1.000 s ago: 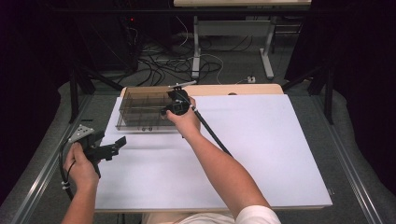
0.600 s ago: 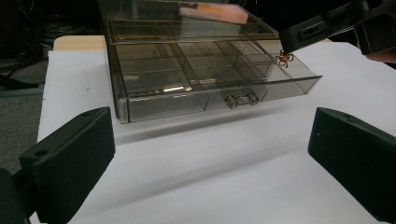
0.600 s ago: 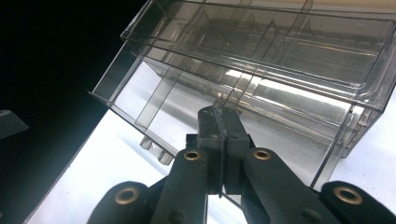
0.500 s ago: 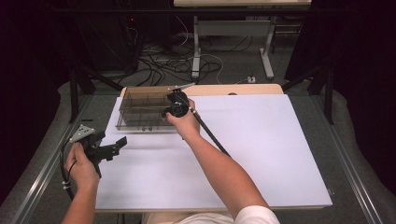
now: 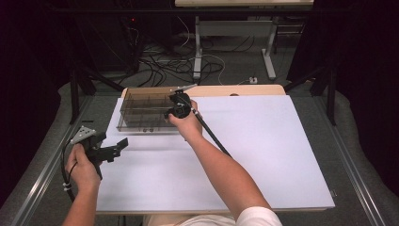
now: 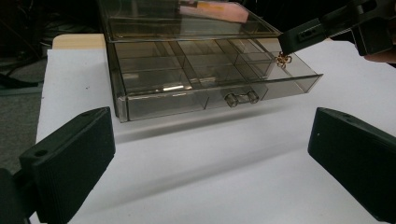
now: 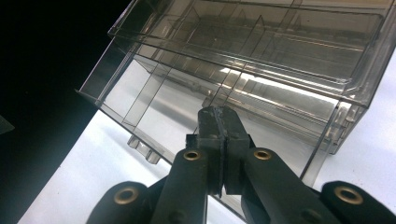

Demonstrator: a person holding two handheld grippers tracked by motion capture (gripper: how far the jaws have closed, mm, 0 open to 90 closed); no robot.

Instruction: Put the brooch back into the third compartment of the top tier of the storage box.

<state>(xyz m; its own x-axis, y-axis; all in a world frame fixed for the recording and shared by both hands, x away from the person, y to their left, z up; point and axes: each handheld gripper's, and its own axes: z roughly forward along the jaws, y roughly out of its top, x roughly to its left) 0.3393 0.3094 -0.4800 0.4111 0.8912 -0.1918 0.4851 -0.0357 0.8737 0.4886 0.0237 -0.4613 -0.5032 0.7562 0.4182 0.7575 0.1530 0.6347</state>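
Placement step: right tongs (image 6: pixel 292 43) pinched on small gold trinket (image 6: pixel 283 59) above open drawer (image 6: pixel 201 74), right-end compartment. Left tongs (image 5: pixel 113 148) spread wide, empty, near drawer front. Next — lower, release.

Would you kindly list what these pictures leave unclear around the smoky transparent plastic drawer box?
- Small golden trinket at the right gripper tips: too small to identify in the left gripper view; hidden behind the shut jaws in the right gripper view.
- Smoky transparent plastic drawer box: compartment contents blurred in the high view.
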